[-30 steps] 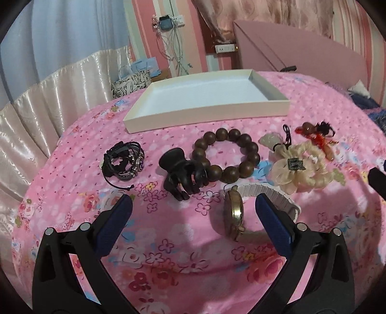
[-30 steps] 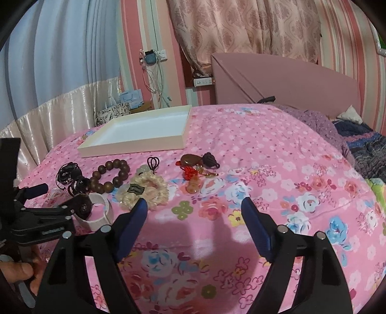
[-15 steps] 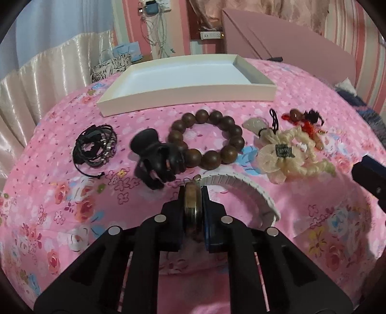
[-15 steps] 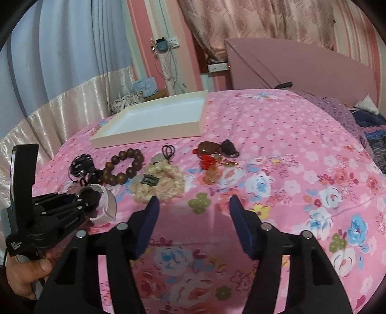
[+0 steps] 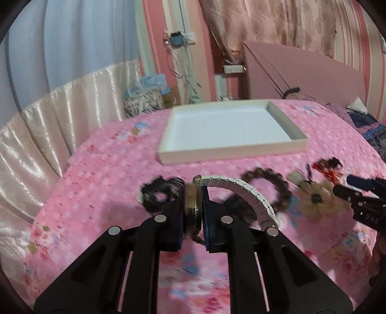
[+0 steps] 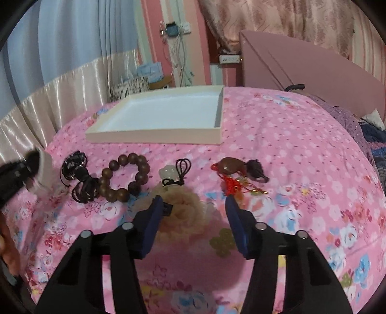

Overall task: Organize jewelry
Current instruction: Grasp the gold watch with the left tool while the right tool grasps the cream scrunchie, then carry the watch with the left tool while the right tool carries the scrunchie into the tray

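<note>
Now: left hand-held gripper (image 5: 193, 210) clamps the watch (image 5: 191, 212) off the bed (image 6: 289, 149).
Its white strap arcs rightward (blurred), in front of the white tray (image 5: 231, 151). Right hand-held gripper (image 6: 193, 217), jaws apart, straddles the cream scrunchie (image 6: 185, 212); wooden bead bracelet (image 6: 125, 176) lies just left.

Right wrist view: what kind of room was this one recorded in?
Most likely a bedroom. The jewelry lies on a pink floral bedspread that rounds over like a mattress, a padded pink headboard stands behind it, and curtains hang along the wall.
</note>
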The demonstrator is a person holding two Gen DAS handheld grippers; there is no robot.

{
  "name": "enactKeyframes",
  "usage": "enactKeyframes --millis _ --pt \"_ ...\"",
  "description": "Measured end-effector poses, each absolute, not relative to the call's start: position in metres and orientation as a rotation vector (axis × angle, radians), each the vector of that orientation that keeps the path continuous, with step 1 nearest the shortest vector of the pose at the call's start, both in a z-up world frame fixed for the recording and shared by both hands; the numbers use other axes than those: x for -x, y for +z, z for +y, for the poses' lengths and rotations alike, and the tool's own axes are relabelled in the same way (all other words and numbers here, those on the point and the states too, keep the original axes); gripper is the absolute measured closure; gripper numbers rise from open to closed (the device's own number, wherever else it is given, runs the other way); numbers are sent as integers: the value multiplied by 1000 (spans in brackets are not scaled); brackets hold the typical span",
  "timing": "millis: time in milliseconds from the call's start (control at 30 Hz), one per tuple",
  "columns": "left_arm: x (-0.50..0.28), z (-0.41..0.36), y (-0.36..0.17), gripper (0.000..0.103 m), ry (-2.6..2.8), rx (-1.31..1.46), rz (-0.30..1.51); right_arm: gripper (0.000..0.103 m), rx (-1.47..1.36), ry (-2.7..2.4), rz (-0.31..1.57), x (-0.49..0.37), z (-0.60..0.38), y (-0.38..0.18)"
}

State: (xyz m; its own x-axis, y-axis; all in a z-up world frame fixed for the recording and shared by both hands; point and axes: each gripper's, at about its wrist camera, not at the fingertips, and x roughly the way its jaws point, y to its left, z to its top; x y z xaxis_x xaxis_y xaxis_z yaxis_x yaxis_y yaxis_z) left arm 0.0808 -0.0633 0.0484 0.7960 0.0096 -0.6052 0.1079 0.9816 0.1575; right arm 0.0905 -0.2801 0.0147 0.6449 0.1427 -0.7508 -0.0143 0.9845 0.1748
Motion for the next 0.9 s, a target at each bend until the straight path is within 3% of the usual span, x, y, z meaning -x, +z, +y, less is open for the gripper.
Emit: enactKeyframes --millis 200,333,633,900 --pt "-92 -45 52 92 -33 -182 635 57 -123 58 945 -107 -272 -6" --pt "-102 -41 55 92 -29 -171 629 93 -127 71 989 -113 -271 -17" --pt "-119 -41 73 92 -45 -142 580 95 -153 150 807 -104 -265 49" --pt "-157 -52 87 92 -62 -132 544 95 -175 185 703 -152 -257 89"
